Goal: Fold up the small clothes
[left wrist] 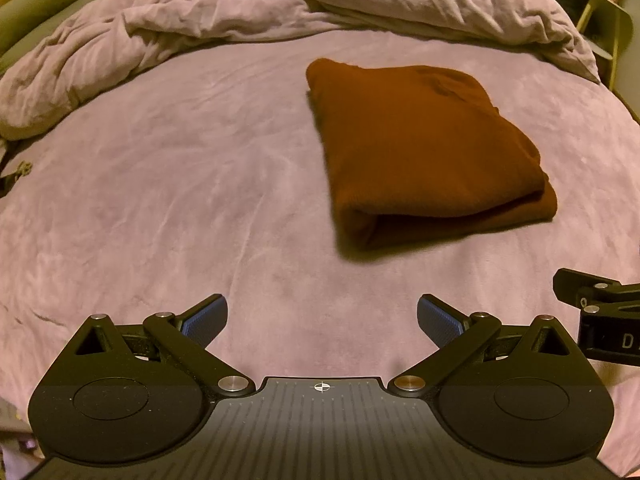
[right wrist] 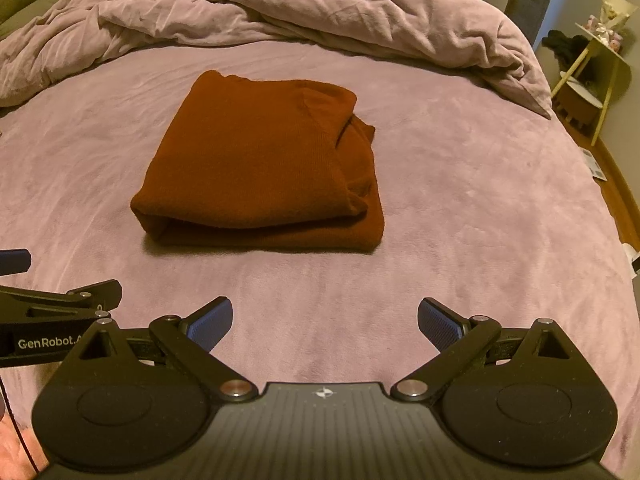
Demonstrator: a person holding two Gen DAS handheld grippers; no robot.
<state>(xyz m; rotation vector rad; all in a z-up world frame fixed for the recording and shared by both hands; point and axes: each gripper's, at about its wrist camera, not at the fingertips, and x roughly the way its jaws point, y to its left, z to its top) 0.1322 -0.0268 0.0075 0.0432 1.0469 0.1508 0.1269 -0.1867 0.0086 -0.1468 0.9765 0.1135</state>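
Note:
A rust-brown garment (left wrist: 424, 152) lies folded into a thick rectangle on the mauve bed sheet (left wrist: 180, 200); it also shows in the right wrist view (right wrist: 260, 168). My left gripper (left wrist: 322, 320) is open and empty, held back from the garment, which lies ahead and to its right. My right gripper (right wrist: 325, 322) is open and empty, with the garment ahead and slightly to its left. Neither gripper touches the cloth. The right gripper's body (left wrist: 600, 312) shows at the left view's right edge. The left gripper's body (right wrist: 52, 320) shows at the right view's left edge.
A rumpled mauve duvet (left wrist: 280, 12) is bunched along the far side of the bed, also in the right wrist view (right wrist: 280, 8). A yellow side table (right wrist: 592, 80) stands beyond the bed's right edge. An olive cushion (left wrist: 36, 12) lies at far left.

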